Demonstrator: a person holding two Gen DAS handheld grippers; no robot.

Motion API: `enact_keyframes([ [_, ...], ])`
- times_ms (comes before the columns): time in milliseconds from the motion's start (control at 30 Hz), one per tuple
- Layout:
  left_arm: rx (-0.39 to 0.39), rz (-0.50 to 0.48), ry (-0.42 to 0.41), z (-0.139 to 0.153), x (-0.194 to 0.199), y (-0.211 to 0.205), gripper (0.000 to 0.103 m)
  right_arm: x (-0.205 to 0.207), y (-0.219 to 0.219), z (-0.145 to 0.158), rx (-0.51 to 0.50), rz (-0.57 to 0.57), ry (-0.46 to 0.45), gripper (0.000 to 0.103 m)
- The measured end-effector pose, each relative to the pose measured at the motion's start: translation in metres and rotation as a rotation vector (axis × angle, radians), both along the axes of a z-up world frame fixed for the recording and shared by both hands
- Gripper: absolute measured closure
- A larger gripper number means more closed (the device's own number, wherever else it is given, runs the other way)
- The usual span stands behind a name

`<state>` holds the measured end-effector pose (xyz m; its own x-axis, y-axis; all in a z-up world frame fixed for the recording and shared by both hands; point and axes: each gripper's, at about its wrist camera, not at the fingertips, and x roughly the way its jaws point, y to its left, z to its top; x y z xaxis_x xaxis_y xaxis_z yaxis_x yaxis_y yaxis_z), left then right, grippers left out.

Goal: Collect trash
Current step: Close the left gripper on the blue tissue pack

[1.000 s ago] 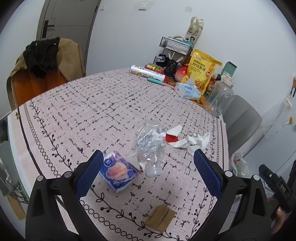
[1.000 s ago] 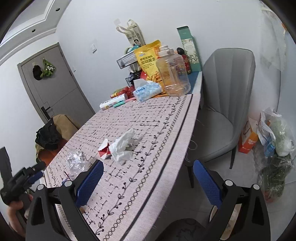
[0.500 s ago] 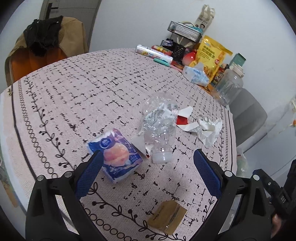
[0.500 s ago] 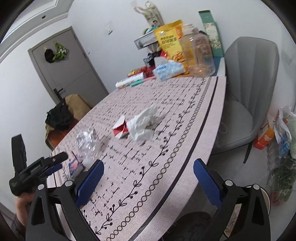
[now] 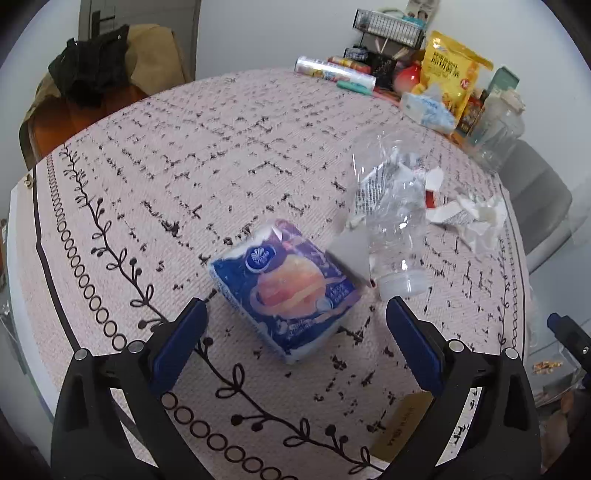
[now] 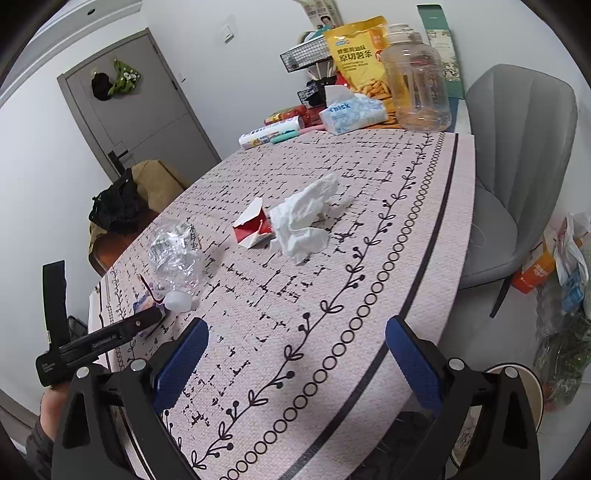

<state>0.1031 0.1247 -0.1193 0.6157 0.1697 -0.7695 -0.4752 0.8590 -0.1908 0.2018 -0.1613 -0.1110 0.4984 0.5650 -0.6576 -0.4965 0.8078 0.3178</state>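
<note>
My left gripper (image 5: 293,345) is open just above the table, its blue pads either side of the near end of a blue tissue pack (image 5: 284,288). A crushed clear plastic bottle (image 5: 391,218) lies just beyond it, also in the right wrist view (image 6: 175,254). A red-and-white torn carton (image 6: 253,227) and a crumpled white tissue (image 6: 301,219) lie further right. A small brown card (image 5: 400,430) lies near the table edge. My right gripper (image 6: 293,350) is open and empty over the table's near edge.
Snack bags (image 6: 360,55), a clear jug (image 6: 417,83), a tissue box (image 6: 351,112) and a wire basket (image 5: 388,24) crowd the table's far end. A grey chair (image 6: 517,155) stands right; trash bags (image 6: 569,258) lie on the floor. A chair with clothes (image 5: 96,74) stands far left.
My left gripper has moved forward and down toward the blue tissue pack, which now sits between its pads. My right gripper has swung in over the table edge.
</note>
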Motion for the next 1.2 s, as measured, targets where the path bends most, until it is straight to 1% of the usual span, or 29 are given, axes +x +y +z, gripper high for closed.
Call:
enact_keyframes([
  [200,0.030,-0.007,0.012,-0.002,0.013,0.000,0.007,-0.001,0.011,-0.002,-0.020,0.017,0.008,0.008],
  [233,0.040,0.003,0.014,-0.001,0.015,0.001,0.016,-0.001,0.012,-0.002,-0.023,0.019,0.009,0.008],
  [267,0.052,0.008,0.020,0.000,0.016,0.001,0.026,-0.001,0.013,-0.002,-0.027,0.020,0.009,0.008],
  [300,0.050,0.003,0.020,0.001,0.016,0.001,0.027,-0.001,0.013,-0.002,-0.031,0.021,0.009,0.009],
  [333,0.032,-0.002,0.013,0.002,0.014,0.002,0.028,-0.001,0.014,-0.001,-0.037,0.021,0.007,0.009],
  [400,-0.001,-0.005,0.000,0.003,0.011,0.005,0.027,0.001,0.015,-0.001,-0.043,0.020,0.007,0.009],
  [433,-0.026,-0.002,-0.009,0.004,0.010,0.006,0.024,0.002,0.015,-0.002,-0.046,0.019,0.009,0.009],
  [467,-0.040,0.002,-0.015,0.004,0.009,0.007,0.015,0.003,0.015,-0.002,-0.047,0.018,0.012,0.009],
  [533,-0.046,0.019,-0.036,0.005,0.009,0.008,0.009,0.005,0.016,-0.003,-0.046,0.017,0.020,0.009],
  [667,-0.052,0.059,-0.040,0.004,0.016,0.010,0.009,0.006,0.018,-0.002,-0.054,0.016,0.015,0.009],
  [733,-0.069,0.088,-0.048,0.002,0.019,0.013,0.010,0.008,0.016,0.000,-0.055,0.010,0.010,0.009],
  [800,-0.062,0.117,-0.053,0.002,0.019,0.013,0.020,0.013,0.015,0.003,-0.058,0.002,0.001,0.009],
  [867,-0.040,0.138,-0.040,0.002,0.020,0.012,0.044,0.021,0.014,0.004,-0.061,-0.004,-0.003,0.009],
  [933,-0.057,0.143,-0.048,0.002,0.019,0.014,0.053,0.031,0.017,0.003,-0.066,-0.004,0.005,0.010],
  [967,-0.062,0.146,-0.050,0.003,0.018,0.016,0.060,0.035,0.019,0.003,-0.065,-0.003,0.007,0.011],
  [1000,-0.066,0.150,-0.052,0.003,0.016,0.017,0.065,0.039,0.022,0.003,-0.065,-0.001,0.010,0.011],
  [1067,-0.078,0.163,-0.061,0.004,0.011,0.021,0.081,0.047,0.027,0.002,-0.067,0.000,0.011,0.013],
  [1100,-0.084,0.166,-0.061,0.004,0.010,0.023,0.087,0.051,0.030,0.001,-0.068,0.000,0.013,0.013],
  [1133,-0.101,0.163,-0.062,0.004,0.008,0.026,0.089,0.055,0.034,0.000,-0.071,-0.002,0.015,0.014],
  [1200,-0.123,0.157,-0.068,0.003,0.005,0.028,0.089,0.062,0.041,-0.002,-0.074,-0.001,0.020,0.015],
])
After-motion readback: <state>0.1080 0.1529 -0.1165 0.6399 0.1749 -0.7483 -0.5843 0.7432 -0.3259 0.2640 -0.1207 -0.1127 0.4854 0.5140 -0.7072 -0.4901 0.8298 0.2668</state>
